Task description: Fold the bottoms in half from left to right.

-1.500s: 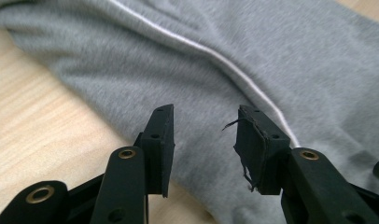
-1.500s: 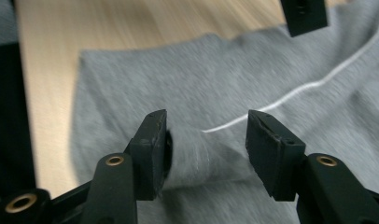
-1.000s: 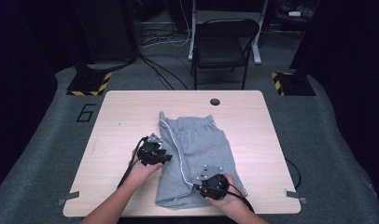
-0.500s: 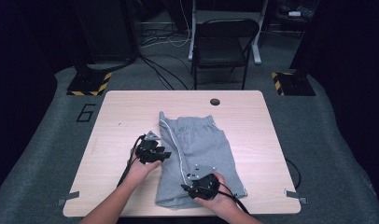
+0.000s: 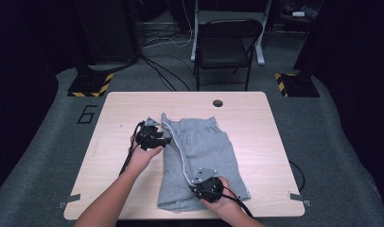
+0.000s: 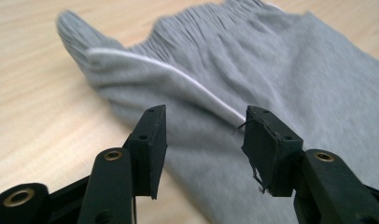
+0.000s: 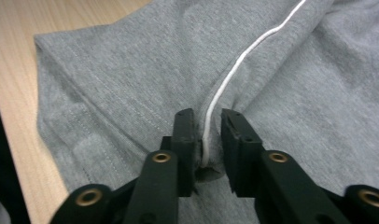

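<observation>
I am working a pair of grey shorts point(image 5: 199, 156), which lie flat on the table point(image 5: 256, 123) right of centre, waistband at the far end and leg hems at the near edge. I judge the fabric light, soft and limp: it will drape, fold and slide on the wood, and it carries no risk of breakage. A pinch must take a fold or a seam, not a flat single layer. The white piping point(image 7: 253, 46) along the left side seam gives a firm ridge, and I treat it as the preferred grip line. My right gripper point(image 7: 207, 135) sits over the near part of the shorts, and its jaws, which have just been closing, are pinched on a raised fold of cloth with the piping running between them. My left gripper point(image 6: 204, 140) stands at the far left edge of the shorts, near the waistband corner point(image 6: 80, 42); its jaws have just been opening and stand apart with nothing clamped, the seam fold lying just beyond the tips.
</observation>
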{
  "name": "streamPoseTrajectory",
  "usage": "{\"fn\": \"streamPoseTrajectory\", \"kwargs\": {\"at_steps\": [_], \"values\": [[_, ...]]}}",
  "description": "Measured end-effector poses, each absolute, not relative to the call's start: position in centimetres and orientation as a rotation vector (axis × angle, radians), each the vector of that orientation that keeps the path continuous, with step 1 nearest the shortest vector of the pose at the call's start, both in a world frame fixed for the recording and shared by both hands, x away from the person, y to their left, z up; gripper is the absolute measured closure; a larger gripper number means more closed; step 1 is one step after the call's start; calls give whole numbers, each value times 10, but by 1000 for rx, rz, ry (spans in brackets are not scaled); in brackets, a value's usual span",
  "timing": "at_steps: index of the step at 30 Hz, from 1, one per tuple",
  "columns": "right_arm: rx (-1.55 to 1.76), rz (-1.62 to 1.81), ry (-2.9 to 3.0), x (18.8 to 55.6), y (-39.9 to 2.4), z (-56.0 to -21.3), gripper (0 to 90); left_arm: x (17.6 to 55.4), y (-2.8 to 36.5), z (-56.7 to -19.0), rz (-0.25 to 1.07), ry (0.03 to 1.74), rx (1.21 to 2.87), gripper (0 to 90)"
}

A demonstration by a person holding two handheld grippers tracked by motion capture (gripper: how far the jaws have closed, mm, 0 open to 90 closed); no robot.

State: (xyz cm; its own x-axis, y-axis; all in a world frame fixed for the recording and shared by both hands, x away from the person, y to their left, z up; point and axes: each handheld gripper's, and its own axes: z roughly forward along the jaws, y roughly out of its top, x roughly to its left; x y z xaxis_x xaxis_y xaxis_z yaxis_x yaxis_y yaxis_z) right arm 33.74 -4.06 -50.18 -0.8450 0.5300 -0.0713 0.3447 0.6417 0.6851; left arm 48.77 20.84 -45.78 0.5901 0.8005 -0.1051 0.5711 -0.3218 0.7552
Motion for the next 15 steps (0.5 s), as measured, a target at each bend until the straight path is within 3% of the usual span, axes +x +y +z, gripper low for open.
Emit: {"fn": "streamPoseTrajectory", "kwargs": {"at_steps": [3,15], "values": [[716,1008,2627,337,-41,-502,822,499,208,-456,380,1113,2018,466],[653,1062,2644,332,-35,-501,831,533,210,-464,398,1291,1943,393]]}}
